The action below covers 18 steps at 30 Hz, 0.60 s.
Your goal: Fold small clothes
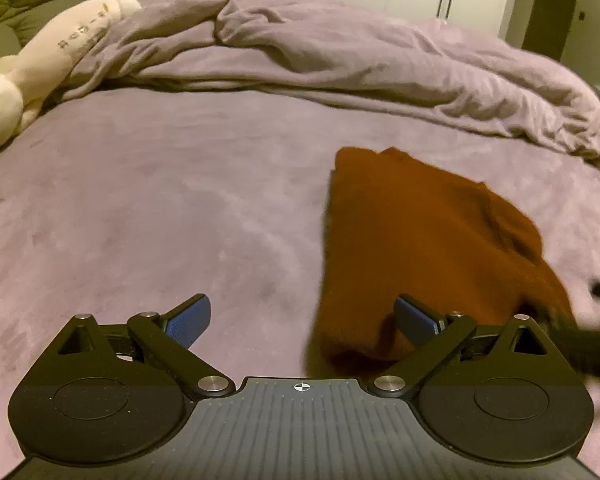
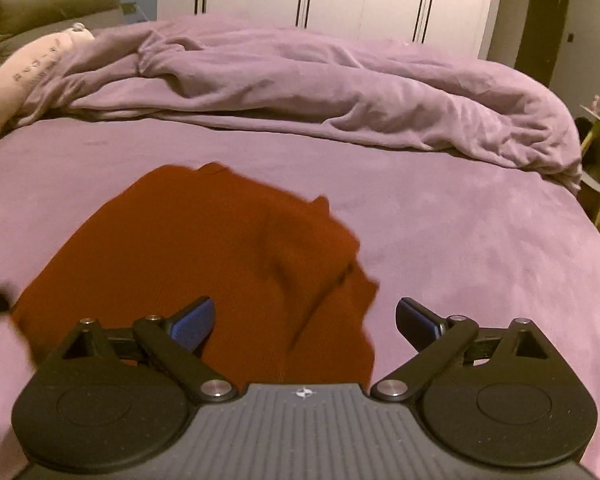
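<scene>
- Both spread wide, nothing held: left hand-held gripper (image 1: pixel 302 320), right hand-held gripper (image 2: pixel 305 320).
- Rust-red garment (image 2: pixel 188 260) lying folded-ish mid-bed (image 2: pixel 480 248).
- Probably best: smooth lumpy right flap before pinching corners.

A plain rust-brown garment (image 2: pixel 204 256) lies on a lilac bedsheet (image 2: pixel 480 248), blue-padded jaws above.

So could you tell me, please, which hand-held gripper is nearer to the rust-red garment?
Right. The right hand-held gripper sits open directly over the rust-red garment, which fills the space between its fingers. The left hand-held gripper, also open, sits beside the garment's edge, mostly over the purple bed cover.
</scene>
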Available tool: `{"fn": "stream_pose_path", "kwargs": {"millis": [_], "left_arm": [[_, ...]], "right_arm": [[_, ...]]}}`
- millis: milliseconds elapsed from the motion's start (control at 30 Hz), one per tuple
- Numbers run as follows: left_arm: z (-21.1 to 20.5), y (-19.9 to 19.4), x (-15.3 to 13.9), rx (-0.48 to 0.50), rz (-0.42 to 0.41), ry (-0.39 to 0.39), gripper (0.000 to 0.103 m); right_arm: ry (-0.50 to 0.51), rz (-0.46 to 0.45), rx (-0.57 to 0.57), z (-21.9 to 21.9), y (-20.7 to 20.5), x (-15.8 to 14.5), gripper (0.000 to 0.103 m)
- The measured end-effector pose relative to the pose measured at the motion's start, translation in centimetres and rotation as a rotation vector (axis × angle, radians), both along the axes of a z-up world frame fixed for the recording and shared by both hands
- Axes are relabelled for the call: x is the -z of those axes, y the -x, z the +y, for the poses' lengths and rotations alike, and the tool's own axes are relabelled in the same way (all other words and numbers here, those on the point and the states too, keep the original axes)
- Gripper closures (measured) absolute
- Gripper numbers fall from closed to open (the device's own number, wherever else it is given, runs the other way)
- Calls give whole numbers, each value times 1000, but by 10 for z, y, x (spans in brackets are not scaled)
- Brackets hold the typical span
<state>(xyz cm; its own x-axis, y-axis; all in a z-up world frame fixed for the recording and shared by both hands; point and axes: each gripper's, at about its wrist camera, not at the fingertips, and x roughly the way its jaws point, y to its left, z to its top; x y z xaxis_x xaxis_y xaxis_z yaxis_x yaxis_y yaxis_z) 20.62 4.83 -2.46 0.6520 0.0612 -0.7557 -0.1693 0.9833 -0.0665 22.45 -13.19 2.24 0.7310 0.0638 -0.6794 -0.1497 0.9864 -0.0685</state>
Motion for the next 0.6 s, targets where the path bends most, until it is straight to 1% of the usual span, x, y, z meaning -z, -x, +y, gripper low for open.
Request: {"fn": "stream_pose_path", "kwargs": {"millis": [33, 100, 133, 200, 267, 333, 367, 400, 467, 533, 600], "left_arm": [[-2, -5, 4, 2, 19, -10, 1], [-3, -11, 11, 19, 40, -2, 1], [-3, -12, 13, 18, 48, -1, 0], [-5, -14, 17, 34, 66, -6, 0], [-6, -16, 26, 50, 98, -2, 0], [-6, -20, 46, 56, 175, 24, 0], [-3, -20, 51, 44, 192, 49, 0], [0, -18, 52, 28, 195, 82, 0], [3, -13, 43, 9, 183, 94, 0], [1, -5, 31, 21, 160, 49, 0], [-5, 8, 22, 18, 148, -21, 0]], "right_arm": [[17, 13, -4, 1, 9, 4, 5], [62, 39, -13, 5, 18, 13, 5], [87, 48, -13, 6, 19, 17, 5], [102, 55, -12, 6, 17, 19, 4], [136, 102, -21, 11, 11, 24, 4], [167, 133, -32, 16, 2, 30, 4], [178, 147, -36, 18, -2, 32, 4], [184, 158, -40, 19, -3, 32, 4], [181, 157, -44, 18, -1, 27, 4], [159, 139, -52, 14, 10, 19, 4], [135, 159, -50, 10, 28, 14, 4]]}}
